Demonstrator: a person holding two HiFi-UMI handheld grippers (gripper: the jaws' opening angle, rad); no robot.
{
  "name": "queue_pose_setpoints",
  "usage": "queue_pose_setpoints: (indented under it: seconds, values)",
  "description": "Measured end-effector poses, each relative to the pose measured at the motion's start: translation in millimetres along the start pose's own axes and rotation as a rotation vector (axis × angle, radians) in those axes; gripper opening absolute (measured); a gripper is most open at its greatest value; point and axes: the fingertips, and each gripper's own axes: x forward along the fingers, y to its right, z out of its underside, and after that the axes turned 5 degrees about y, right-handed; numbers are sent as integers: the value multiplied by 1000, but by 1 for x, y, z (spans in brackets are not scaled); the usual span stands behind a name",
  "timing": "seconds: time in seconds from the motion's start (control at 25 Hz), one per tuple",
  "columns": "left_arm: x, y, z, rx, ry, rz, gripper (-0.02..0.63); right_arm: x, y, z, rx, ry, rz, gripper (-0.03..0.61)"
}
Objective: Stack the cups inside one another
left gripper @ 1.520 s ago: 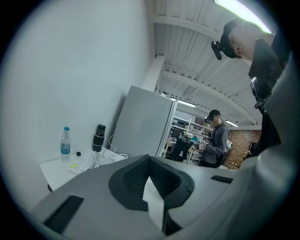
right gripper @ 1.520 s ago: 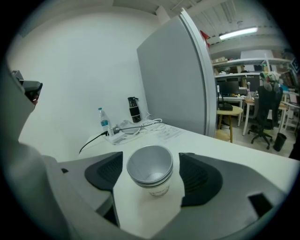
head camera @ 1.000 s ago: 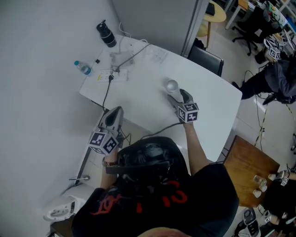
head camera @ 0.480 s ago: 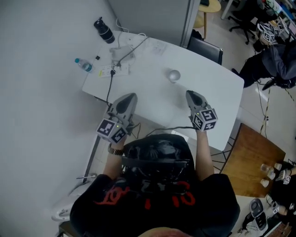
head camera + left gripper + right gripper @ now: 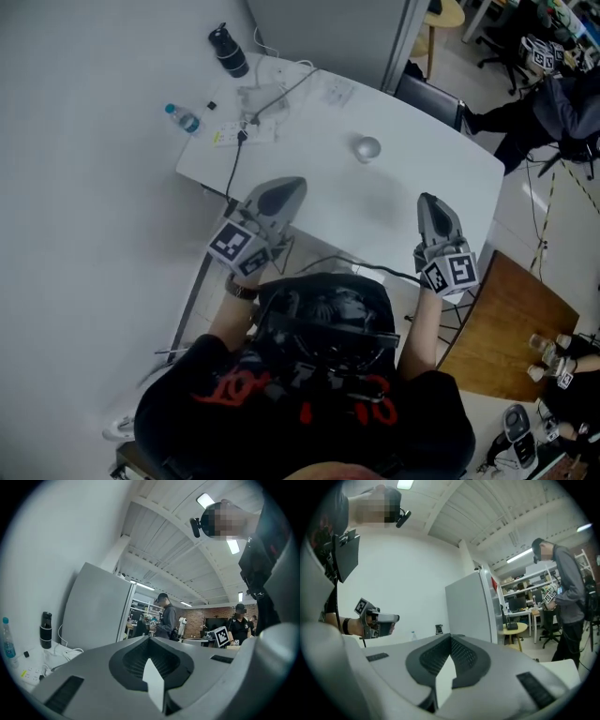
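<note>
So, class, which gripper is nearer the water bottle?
Left. The left gripper sits below and right of the water bottle; the right gripper is much farther right, across the table.

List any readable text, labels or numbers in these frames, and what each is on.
No text can be read in any view.
Red print on black shirt: creased and seen from above, unreadable.
Label on water bottle: too small to read.
Cubes on left gripper and right gripper: square marker patterns only, no letters.
</note>
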Motion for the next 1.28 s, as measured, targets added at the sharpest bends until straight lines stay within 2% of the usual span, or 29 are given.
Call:
queue_pose_setpoints:
  seconds: [0.4,0.64,0.8,1.0,1.28]
  values:
    - [0,-6,3,66,-46,2,5,-14,3,-17,39,48,44,3]
    - [-4,-2,-9,42,-3,9,5,-14,-7,-32,30,77,31,3]
    - [-4,-5,-14,60,-3,-3,5,-13,-13,-43,13,98,34,3]
    - [-7,-13,-22,4,2,-39,5,-14,-19,-48,-8,100,41,3]
    - [-15,-5,-31,30,17,-17,4,-12,-28,-41,3,84,35,3]
